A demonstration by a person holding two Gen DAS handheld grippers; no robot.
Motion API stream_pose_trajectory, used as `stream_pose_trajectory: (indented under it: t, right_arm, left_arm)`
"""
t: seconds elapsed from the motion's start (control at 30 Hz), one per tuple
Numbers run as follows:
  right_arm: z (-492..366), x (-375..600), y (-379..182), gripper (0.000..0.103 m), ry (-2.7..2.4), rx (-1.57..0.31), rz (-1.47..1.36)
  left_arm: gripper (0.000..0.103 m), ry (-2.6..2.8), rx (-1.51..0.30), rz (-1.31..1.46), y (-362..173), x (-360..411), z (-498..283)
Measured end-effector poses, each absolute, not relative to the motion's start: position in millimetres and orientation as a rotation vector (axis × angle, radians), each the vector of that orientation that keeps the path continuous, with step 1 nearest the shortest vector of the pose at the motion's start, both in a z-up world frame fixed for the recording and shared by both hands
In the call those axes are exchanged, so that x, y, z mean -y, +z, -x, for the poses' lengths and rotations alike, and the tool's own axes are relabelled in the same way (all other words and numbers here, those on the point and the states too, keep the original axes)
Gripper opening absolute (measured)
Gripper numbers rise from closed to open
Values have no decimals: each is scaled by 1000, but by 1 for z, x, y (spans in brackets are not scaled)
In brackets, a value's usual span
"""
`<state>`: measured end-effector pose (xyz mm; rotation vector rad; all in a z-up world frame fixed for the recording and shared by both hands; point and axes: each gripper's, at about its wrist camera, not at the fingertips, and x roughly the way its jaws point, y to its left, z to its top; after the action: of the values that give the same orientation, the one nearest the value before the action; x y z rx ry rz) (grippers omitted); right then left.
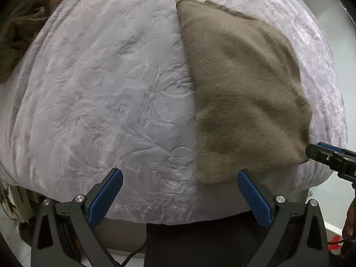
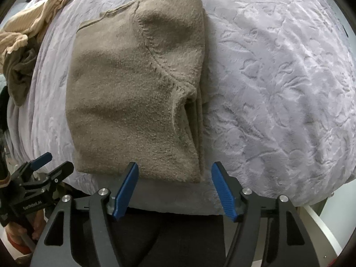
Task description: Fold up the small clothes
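Your brown sweater (image 2: 135, 89) lies folded into a compact rectangle on the lilac blanket (image 2: 278, 77), near its front edge, with a sleeve or side panel tucked in along the right, where layered edges show. From the look of it, this piece is done or very nearly so; the layers sit square and nothing trails loose.

Your right claw (image 2: 174, 178) stands wide and empty, its blue pads either side of the sweater's near right corner, but neither pad presses on the cloth. Your left claw (image 1: 180, 189) is also wide and holds nothing; it hangs over the blanket just beside the sweater's left edge.

What is left, as far as you can judge: at the far left corner sits a heap of unfolded clothes, a beige ribbed garment (image 2: 33, 22) and a dark olive one (image 2: 20, 71), both crumpled. Those appear to be waiting their turn. You may want to move the finished sweater aside to free the middle of the blanket before you pull the next piece over.
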<state>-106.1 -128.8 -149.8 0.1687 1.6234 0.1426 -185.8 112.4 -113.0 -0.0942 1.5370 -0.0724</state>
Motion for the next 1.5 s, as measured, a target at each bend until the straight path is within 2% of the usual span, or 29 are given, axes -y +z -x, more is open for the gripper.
stream_pose_trajectory:
  t: [0.03, 0.1, 0.43, 0.53, 0.57, 0.6, 1.5]
  right_arm:
    - [105, 131, -147, 72, 150, -1618, -164]
    - [99, 130, -134, 80, 170, -1581, -146]
    - [72, 133, -71, 84, 196, -1397, -107]
    - [72, 139, -62, 94, 200, -1379, -98]
    - [72, 138, -61, 102, 199, -1373, -95]
    - [72, 138, -59, 103, 201, -1361, -93]
    - [76, 134, -49, 103, 147, -1356, -7]
  left_arm:
    - [103, -66, -1523, 95, -107, -110, 186]
    - [103, -52, -1490, 96, -95, -103, 184]
    - [103, 5, -1339, 102, -36, -74, 163]
    - [103, 25, -1314, 93, -28, -76, 161]
    - [103, 31, -1312, 93, -26, -75, 160]
    - [103, 34, -1311, 95, -25, -75, 158]
    - [103, 88, -1271, 30, -9, -61, 163]
